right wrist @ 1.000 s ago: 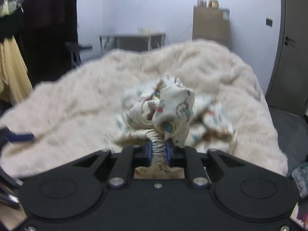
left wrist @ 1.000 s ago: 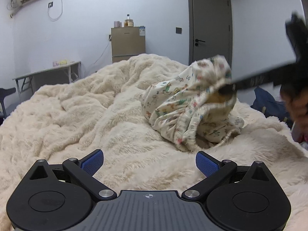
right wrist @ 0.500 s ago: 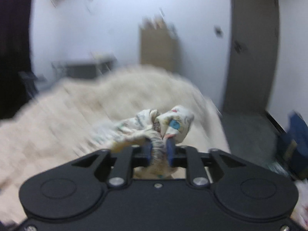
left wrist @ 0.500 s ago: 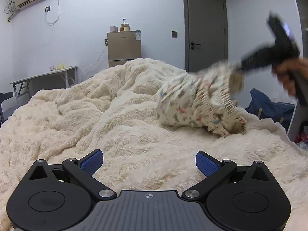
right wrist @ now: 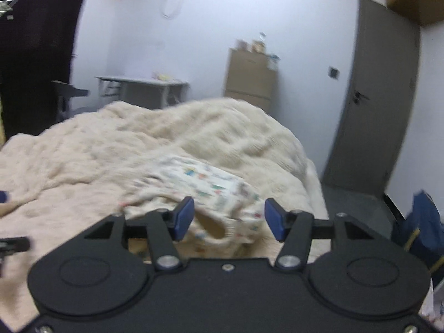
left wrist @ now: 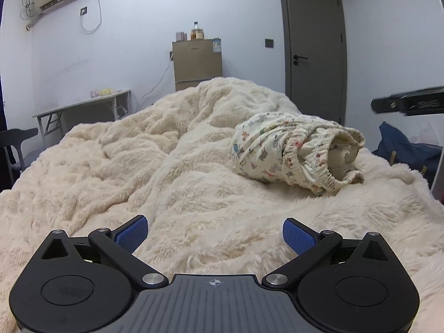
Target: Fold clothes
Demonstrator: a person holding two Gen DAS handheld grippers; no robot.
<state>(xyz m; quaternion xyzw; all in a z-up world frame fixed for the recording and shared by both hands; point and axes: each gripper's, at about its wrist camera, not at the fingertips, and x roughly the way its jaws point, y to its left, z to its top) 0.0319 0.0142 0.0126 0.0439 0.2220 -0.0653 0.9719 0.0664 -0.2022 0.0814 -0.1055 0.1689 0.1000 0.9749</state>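
Here's the printed garment, a cream piece with little cartoon figures and elastic hems, lying rolled in a bundle on the fluffy cream blanket toward the bed's right side. The right gripper has its jaws opening, the blue pads apart with the bundle's open end seen between them but nothing pinched. The left gripper hangs low over the blanket, jaws spread wide and empty, well short of the cloth. The job now looks like unrolling this lump before any fold. Best bet: pinch one elastic hem on each side, a single layer only, lift, and spread it flat. Grabbing the fluffy pile underneath would spoil it.
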